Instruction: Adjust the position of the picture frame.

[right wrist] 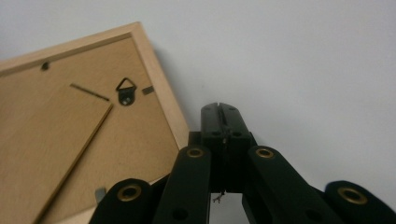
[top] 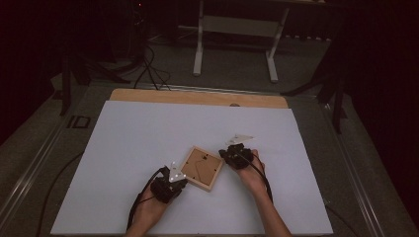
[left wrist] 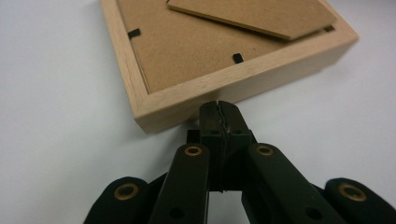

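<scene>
Picture frame (top: pixel 203 167), wooden, face down on white table (top: pixel 148 143); left gripper (top: pixel 174 185) and right gripper (top: pixel 232 152) clenched empty at opposite edges

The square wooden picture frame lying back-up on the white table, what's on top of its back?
On the light wooden picture frame, a brown cardboard backing carries a cardboard stand flap, a black triangular hanger and small black tabs. Whatever lies beneath the backing is covered.

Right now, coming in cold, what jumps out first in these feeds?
The wooden picture frame lies face down near the front middle of the white table, showing its brown backing, stand flap and small hanger. The left gripper sits at its near-left edge and the right gripper at its right corner, both with jaws pressed shut and holding nothing.
</scene>
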Demonstrator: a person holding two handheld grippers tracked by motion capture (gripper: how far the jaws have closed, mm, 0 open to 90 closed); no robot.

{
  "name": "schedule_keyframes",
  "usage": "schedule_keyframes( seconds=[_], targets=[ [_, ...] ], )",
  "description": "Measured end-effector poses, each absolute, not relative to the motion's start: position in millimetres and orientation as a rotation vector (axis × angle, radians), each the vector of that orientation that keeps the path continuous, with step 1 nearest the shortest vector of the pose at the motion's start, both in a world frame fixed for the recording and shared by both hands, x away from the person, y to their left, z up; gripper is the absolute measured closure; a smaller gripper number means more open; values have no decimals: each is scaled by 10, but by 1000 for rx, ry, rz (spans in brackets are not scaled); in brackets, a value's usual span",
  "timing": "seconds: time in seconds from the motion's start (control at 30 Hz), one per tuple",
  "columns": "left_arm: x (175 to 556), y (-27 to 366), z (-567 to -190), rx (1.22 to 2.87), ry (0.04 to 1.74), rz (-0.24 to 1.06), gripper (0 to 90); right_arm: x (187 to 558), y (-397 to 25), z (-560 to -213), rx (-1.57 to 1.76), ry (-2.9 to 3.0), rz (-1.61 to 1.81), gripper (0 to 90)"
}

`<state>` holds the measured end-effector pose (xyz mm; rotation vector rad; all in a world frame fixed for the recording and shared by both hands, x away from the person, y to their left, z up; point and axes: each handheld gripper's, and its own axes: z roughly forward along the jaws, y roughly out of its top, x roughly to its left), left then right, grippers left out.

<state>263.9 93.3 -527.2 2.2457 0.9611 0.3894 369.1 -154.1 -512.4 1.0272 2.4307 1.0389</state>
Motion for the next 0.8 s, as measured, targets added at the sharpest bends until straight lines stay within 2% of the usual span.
schedule_keyframes(
  seconds=[0.27,0.6,0.8],
  targets=[
    [2758,1013,-5282,2211,1028,387,896,3587,-1581,-5129,1006,2454,1003,900],
    [2653,981,-5262,2236,996,373,896,3372,-1599,-5189,956,2479,990,900],
    [2717,1013,-5271,2211,1029,373,896,3255,-1629,-5195,946,2470,995,900]
  ],
)
